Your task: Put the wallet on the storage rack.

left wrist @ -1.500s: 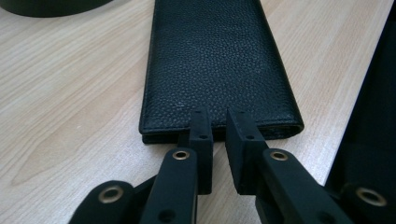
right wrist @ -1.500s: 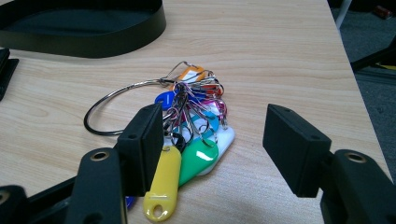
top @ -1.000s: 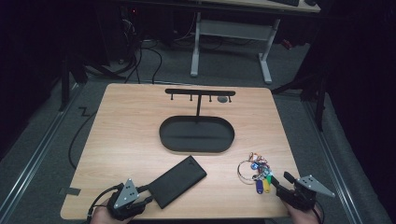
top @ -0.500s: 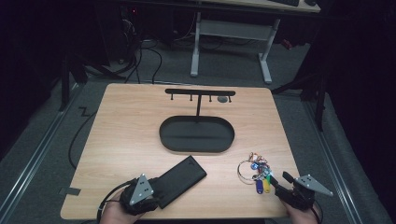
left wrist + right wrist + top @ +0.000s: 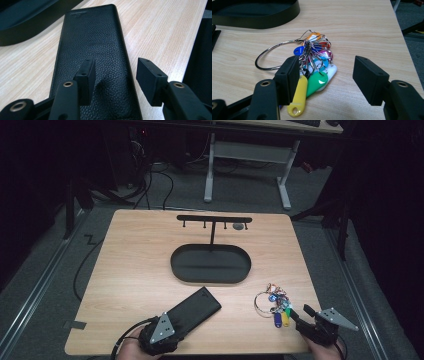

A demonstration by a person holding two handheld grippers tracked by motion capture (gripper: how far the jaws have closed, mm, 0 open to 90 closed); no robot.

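left gripper (image 5: 113,75) jaws apart and just been closing a little, over near end of black leather wallet (image 5: 92,47) flat on table (image 5: 135,265), grain visible up close, right gripper (image 5: 327,77) jaws apart at key bunch (image 5: 312,65), tag colours clear there, high view adds oval tray (image 5: 210,264) with hook stand (image 5: 214,219)

One black wallet (image 5: 192,310), one key bunch (image 5: 274,304), one oval tray (image 5: 210,265), one hook stand (image 5: 214,219)

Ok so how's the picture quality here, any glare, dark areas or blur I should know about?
High view: the table is evenly lit, the room around it falls into near black. Left gripper view: soft sheen on the black leather wallet, near jaws slightly soft. Right gripper view: glossy highlights on the key tags, the tray rim blurred.
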